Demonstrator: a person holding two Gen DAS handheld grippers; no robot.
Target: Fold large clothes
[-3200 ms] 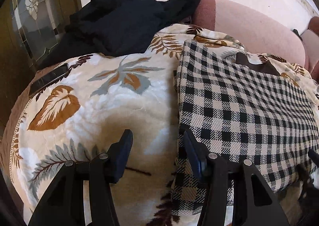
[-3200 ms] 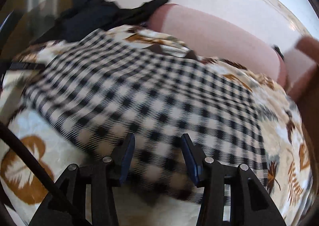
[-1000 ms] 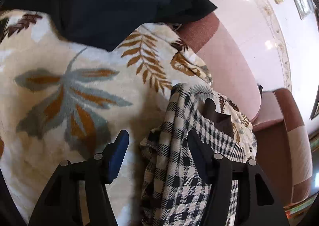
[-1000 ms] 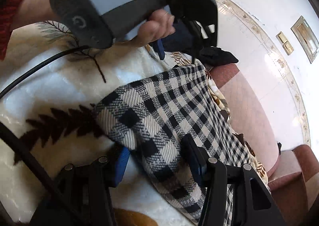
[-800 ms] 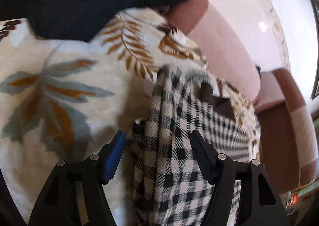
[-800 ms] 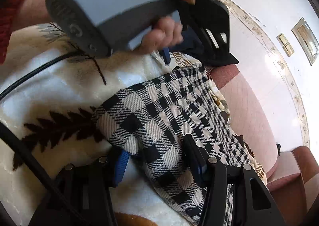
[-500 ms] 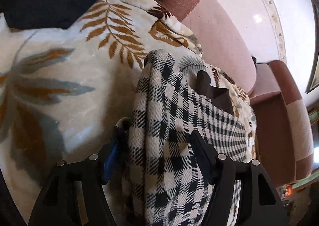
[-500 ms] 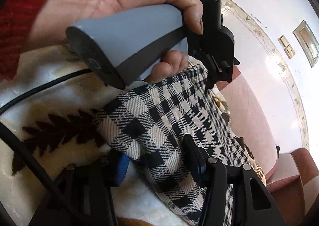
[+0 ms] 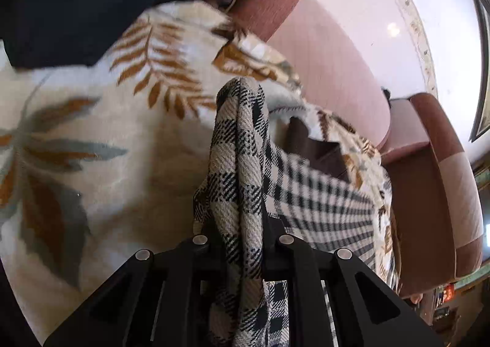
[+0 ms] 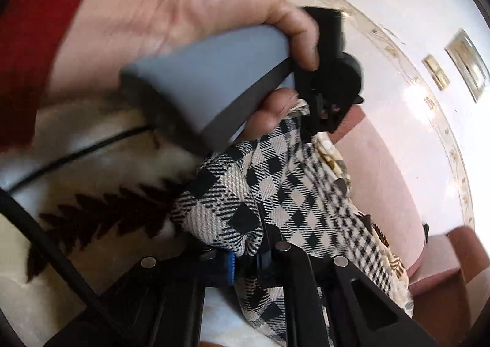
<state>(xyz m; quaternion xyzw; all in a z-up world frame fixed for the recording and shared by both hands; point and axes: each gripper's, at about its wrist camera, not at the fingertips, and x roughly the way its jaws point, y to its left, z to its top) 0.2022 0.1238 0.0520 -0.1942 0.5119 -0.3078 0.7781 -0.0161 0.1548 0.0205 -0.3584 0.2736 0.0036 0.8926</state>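
Both grippers, left gripper and right gripper, clamp the black-and-cream checked woven garment; they should lift evenly, keeping its edge taut above the leaf-patterned blanket.

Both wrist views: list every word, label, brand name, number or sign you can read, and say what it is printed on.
None can be read in either view.
Checked cloth: woven pattern only, no label showing.
Leaf blanket: leaf print only.
Grey handle of the other gripper: no marking legible, blurred.
Wall plates: too small and blurred to tell.
Small items at the lower right edge of the left wrist view: too small to read.
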